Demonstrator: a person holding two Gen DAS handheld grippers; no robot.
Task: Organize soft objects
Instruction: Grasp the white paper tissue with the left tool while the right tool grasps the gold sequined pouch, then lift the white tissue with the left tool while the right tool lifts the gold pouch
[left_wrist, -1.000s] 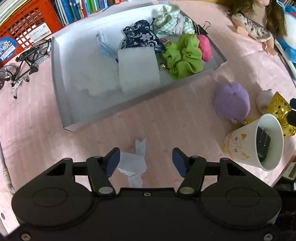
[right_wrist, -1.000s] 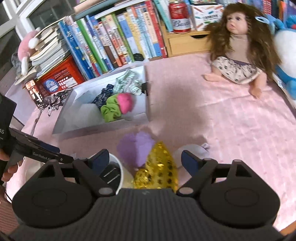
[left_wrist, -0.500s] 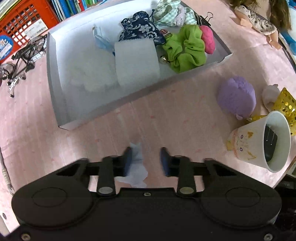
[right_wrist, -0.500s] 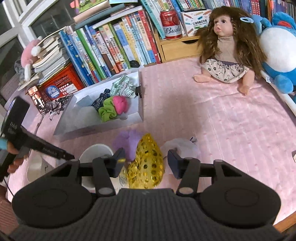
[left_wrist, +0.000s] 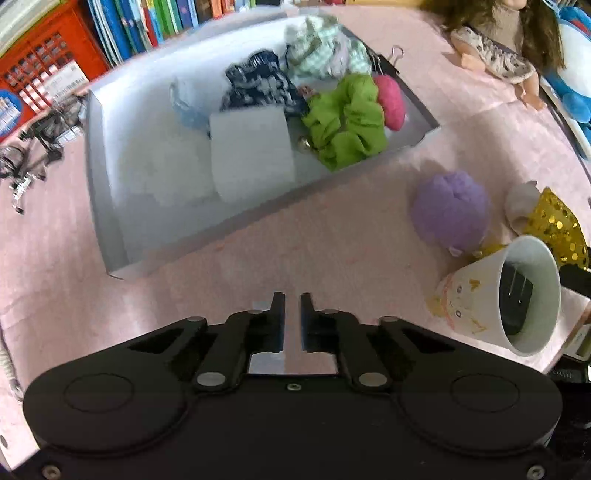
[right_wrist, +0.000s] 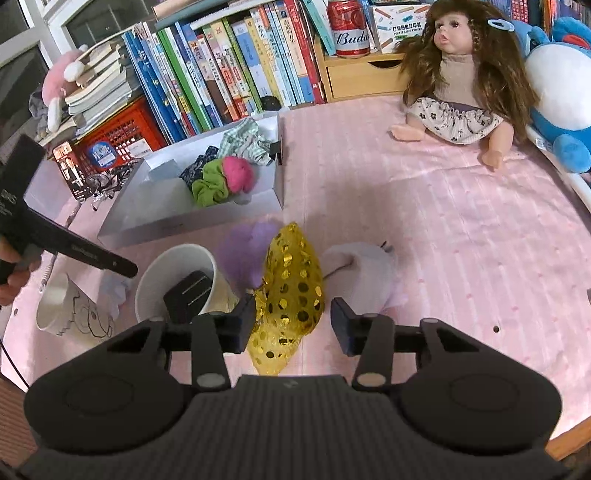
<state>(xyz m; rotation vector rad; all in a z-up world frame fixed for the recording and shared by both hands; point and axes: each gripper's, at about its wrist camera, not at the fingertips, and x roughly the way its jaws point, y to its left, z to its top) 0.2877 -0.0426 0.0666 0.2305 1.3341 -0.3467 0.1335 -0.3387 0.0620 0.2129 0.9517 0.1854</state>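
Observation:
A shallow white box (left_wrist: 110, 206) on the pink cloth holds soft things: a green scrunchie (left_wrist: 347, 122), a pink ball (left_wrist: 389, 98), a dark floral pouch (left_wrist: 258, 83), a checked cloth (left_wrist: 321, 51) and white pads (left_wrist: 251, 155). My left gripper (left_wrist: 292, 306) is nearly shut near the cloth in front of the box; a pale light-blue cloth scrap (right_wrist: 112, 290) lies under its fingers, seen in the right wrist view. My right gripper (right_wrist: 293, 325) is open, straddling a gold sequin pouch (right_wrist: 291, 288). A purple plush (left_wrist: 450, 210) and a white plush (right_wrist: 365, 273) lie beside the pouch.
A white paper cup (left_wrist: 517, 295) with a black plug inside lies on its side at the right. A second cup (right_wrist: 55, 306) lies at the left. A doll (right_wrist: 458, 81), a blue plush (right_wrist: 557, 92), books and a red crate (right_wrist: 118, 136) line the back. A toy bicycle (left_wrist: 33, 140) sits left of the box.
My left gripper closed from wide open to nearly shut over the pale scrap, which is now hidden in its own view. My right gripper narrowed around the gold pouch and moved closer to it.

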